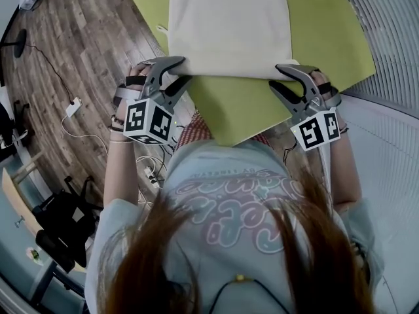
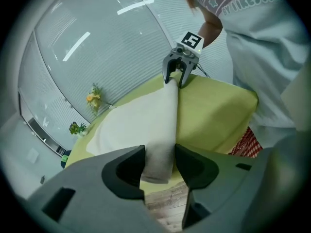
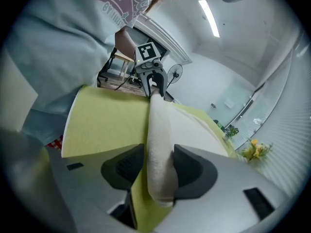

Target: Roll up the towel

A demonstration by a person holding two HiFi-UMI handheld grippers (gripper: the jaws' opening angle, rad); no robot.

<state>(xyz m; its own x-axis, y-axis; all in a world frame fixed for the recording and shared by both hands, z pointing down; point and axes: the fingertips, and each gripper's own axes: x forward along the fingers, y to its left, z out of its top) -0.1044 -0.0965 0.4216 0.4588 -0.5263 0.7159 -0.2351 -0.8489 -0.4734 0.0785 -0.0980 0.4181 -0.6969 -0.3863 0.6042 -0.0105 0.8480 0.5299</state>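
At the near edge of the green table point(image 1: 242, 113), in the head view, the cream towel point(image 1: 229, 25) lies flat and stretches away from you. Your left gripper point(image 1: 177, 72) and right gripper point(image 1: 287, 77) sit at its two near corners.

Looking along the left gripper view, your jaws are clamped on the thickened near edge of the towel, and the cloth fills the gap between them. The other claw bites the same edge at its far end.

Looking along the right gripper view, the jaws pinch a rounded fold of towel, with the pads pressing in from both sides.

From here the likely trouble is a crooked roll if one hand leads the other. Soft cloth can also creep out of the pads if you pull it taut, and the fold would then fall open. The table's green cover might bunch up under the towel too.
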